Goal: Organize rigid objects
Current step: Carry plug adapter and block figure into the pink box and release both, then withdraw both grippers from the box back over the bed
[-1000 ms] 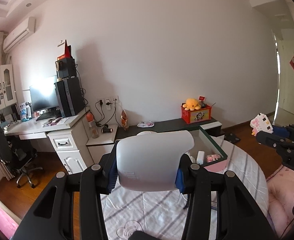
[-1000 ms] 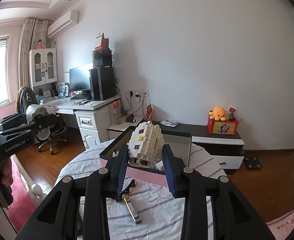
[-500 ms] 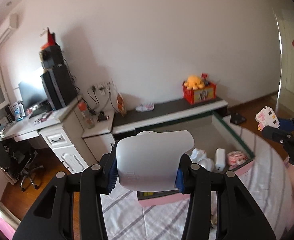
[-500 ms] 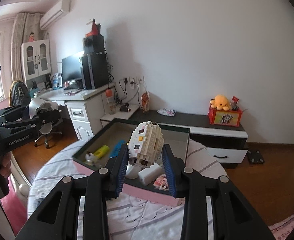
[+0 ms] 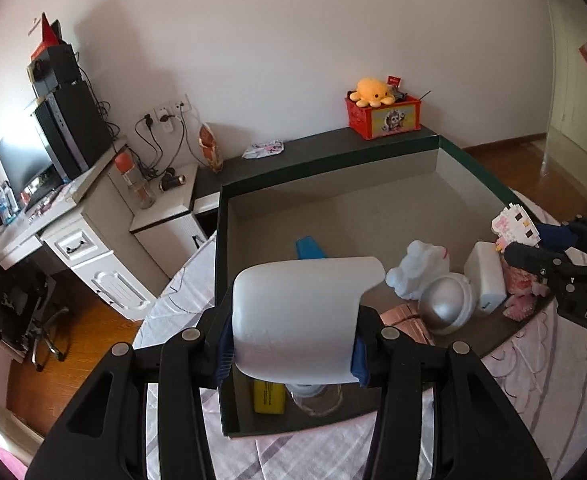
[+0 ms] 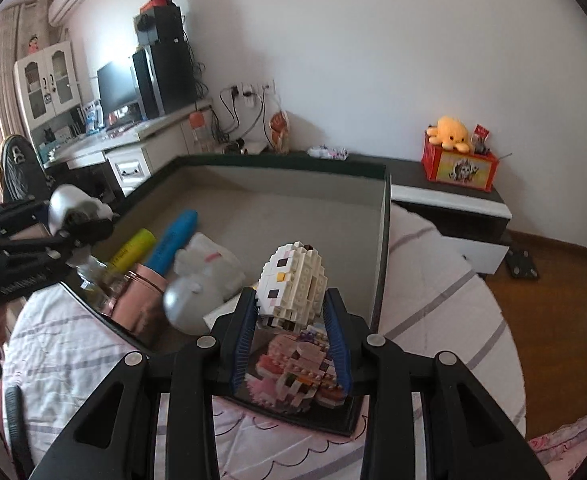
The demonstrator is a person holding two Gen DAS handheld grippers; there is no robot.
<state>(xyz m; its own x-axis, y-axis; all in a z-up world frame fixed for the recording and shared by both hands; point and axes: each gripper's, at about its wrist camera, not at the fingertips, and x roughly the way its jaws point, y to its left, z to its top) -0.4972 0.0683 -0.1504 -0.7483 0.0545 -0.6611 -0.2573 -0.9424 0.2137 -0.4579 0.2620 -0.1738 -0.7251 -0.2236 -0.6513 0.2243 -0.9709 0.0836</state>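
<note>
My left gripper (image 5: 291,350) is shut on a smooth white rounded object (image 5: 299,318) and holds it above the near left part of an open dark-rimmed box (image 5: 333,156). My right gripper (image 6: 291,322) is shut on a white brick-built egg figure (image 6: 293,284), held above the box's near right corner (image 6: 385,240). In the box lie a white bunny figure (image 5: 419,274), a silver dome (image 5: 445,308), a white block (image 5: 485,280), a pink brick model (image 6: 297,368), a blue tube (image 6: 175,240) and a yellow tube (image 6: 131,250).
The box stands on a round table with a striped cloth (image 5: 309,456). Behind it a dark low shelf carries a red crate with a yellow plush (image 5: 381,108). A white desk with monitor and computer tower (image 5: 73,132) is at the left. Wood floor (image 6: 553,292) lies to the right.
Both grippers have moved forward and tilted down over the box, each still holding its object. The box's contents now show below them.
</note>
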